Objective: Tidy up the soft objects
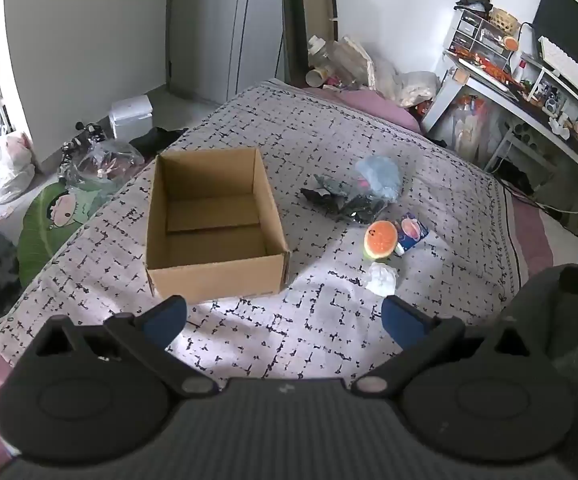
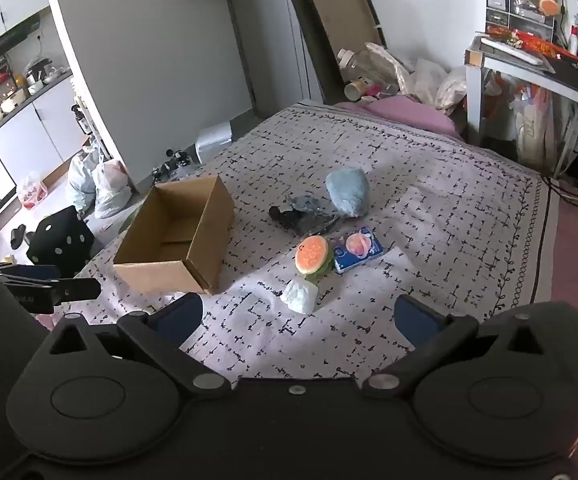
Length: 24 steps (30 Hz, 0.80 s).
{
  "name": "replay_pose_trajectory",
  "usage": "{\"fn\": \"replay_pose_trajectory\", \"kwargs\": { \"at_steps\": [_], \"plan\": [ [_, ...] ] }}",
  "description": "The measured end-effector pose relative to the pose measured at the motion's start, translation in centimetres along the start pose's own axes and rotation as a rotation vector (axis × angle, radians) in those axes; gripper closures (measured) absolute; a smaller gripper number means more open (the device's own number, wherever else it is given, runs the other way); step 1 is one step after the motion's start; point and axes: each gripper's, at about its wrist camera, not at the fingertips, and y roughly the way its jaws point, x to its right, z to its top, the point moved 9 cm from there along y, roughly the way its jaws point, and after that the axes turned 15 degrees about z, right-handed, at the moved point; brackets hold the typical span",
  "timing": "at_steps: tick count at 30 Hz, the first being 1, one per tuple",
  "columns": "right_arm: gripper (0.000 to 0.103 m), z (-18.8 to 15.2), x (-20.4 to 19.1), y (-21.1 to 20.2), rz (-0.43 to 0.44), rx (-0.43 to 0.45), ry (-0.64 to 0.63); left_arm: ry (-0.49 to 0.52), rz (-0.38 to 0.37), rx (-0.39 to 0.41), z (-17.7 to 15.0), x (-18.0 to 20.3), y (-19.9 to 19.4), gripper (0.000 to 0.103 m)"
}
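Note:
An empty cardboard box [image 1: 213, 224] [image 2: 177, 240] stands open on the patterned bed cover. To its right lies a cluster of soft things: a burger-shaped plush [image 1: 380, 239] [image 2: 312, 256], a white crumpled wad [image 1: 381, 278] [image 2: 301, 296], a blue tissue pack [image 1: 412, 232] [image 2: 357, 249], a dark plastic bag [image 1: 341, 198] [image 2: 303, 214] and a pale blue bundle [image 1: 381, 176] [image 2: 348, 192]. My left gripper [image 1: 285, 314] hovers open in front of the box. My right gripper [image 2: 297, 314] is open just short of the white wad. Both hold nothing.
The bed [image 1: 329, 140] [image 2: 429, 184] drops off at its left edge to a floor strewn with bags [image 1: 9, 164] [image 2: 101, 188]. A cluttered desk [image 1: 529, 92] [image 2: 537, 64] stands at the right. A pile of bags and bottles [image 1: 353, 64] sits at the bed's far end.

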Motion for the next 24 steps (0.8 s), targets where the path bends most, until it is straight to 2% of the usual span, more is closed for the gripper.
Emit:
{"fn": "replay_pose_trajectory", "kwargs": {
  "at_steps": [2,3,16,18,24],
  "plan": [
    [0.0,-0.1,0.1,0.2,-0.004,0.004,-0.01,0.005,0.013,0.001,0.1,0.0,0.0,0.0],
    [0.0,-0.1,0.2,-0.4,-0.002,0.033,-0.007,0.01,0.016,-0.003,0.3,0.2,0.1,0.0],
    [0.0,1.2,0.4,-0.9,-0.054,0.022,-0.037,-0.011,0.008,0.015,0.1,0.8,0.2,0.001],
    [0.0,0.2,0.2,-0.3,-0.062,0.026,-0.043,-0.017,0.007,0.016,0.0,0.8,0.2,0.001],
    [0.0,0.2,0.4,-0.3,-0.061,0.024,-0.046,-0.021,0.02,0.028,0.1,0.6,0.1,0.002]
  ]
}}
